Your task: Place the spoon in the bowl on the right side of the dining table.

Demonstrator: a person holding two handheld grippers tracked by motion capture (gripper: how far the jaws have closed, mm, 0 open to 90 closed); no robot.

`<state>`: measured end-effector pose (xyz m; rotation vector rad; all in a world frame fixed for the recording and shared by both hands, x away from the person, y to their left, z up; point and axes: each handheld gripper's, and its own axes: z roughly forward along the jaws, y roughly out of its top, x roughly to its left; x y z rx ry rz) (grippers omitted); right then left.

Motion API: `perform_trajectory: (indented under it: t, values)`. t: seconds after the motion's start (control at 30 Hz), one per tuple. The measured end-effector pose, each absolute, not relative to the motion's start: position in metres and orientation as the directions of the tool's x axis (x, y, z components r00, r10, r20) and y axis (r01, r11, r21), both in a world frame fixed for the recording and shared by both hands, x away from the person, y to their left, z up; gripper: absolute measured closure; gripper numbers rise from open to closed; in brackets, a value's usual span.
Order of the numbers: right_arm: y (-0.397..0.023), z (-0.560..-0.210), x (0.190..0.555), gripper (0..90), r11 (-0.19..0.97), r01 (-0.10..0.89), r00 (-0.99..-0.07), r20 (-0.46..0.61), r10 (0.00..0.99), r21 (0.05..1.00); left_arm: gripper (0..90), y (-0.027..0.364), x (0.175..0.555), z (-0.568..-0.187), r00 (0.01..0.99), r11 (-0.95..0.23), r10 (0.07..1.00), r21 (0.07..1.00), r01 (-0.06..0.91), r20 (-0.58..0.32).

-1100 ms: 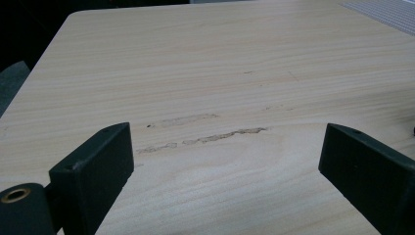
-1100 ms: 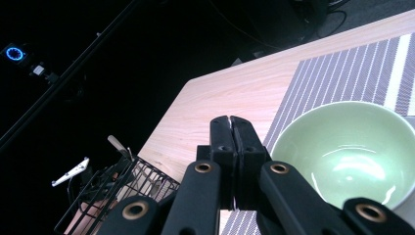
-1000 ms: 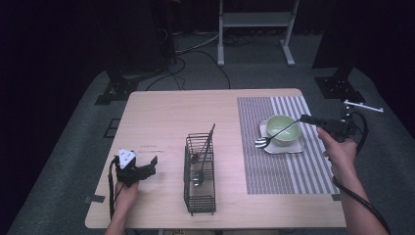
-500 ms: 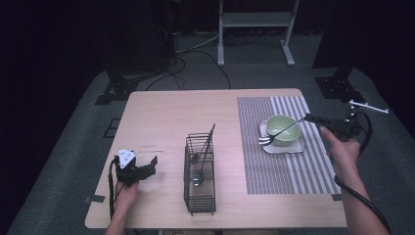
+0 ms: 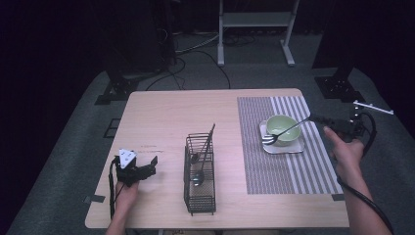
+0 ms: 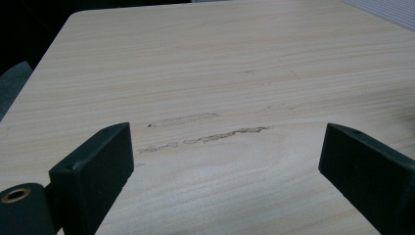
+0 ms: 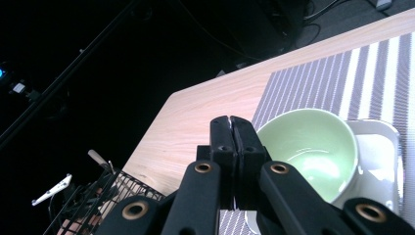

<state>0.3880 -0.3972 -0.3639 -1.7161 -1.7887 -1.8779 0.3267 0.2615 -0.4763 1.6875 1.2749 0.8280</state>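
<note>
On the left, the left gripper [image 5: 147,166] rests low on the pale wood-grain surface [image 5: 166,122], its jaws spread wide with nothing between them, idle beside the work. In the middle stands a black wire caddy [image 5: 199,176], a tall open-mesh rectangle with a spoon [image 5: 196,177] lying in it and a slim handle leaning out of its top. Farther right, a striped woven placemat [image 5: 288,161] carries a white square plate [image 5: 285,145] with rounded corners and, on it, a smooth pale-green bowl [image 5: 283,128]. The right gripper [image 5: 320,118] is clenched on the handle of a metal fork [image 5: 286,131], which slants across the bowl with its tines near the plate's left edge. The step in hand looks like carrying the fork between plate and caddy; next it likely needs a steady lift, then travel left without clipping the bowl rim.
</note>
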Motion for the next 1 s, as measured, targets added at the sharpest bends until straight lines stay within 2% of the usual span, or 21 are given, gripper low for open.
perform_trajectory:
  t: [1.0]
  values:
    - [-0.429, -0.36, 0.386, 88.9, -0.421, 0.589, -0.3, 0.67, 0.679, 0.69, 5.2, 0.261, 0.327, -0.476, 0.258, -0.129, 0.966, 0.905, 0.407, 0.022]
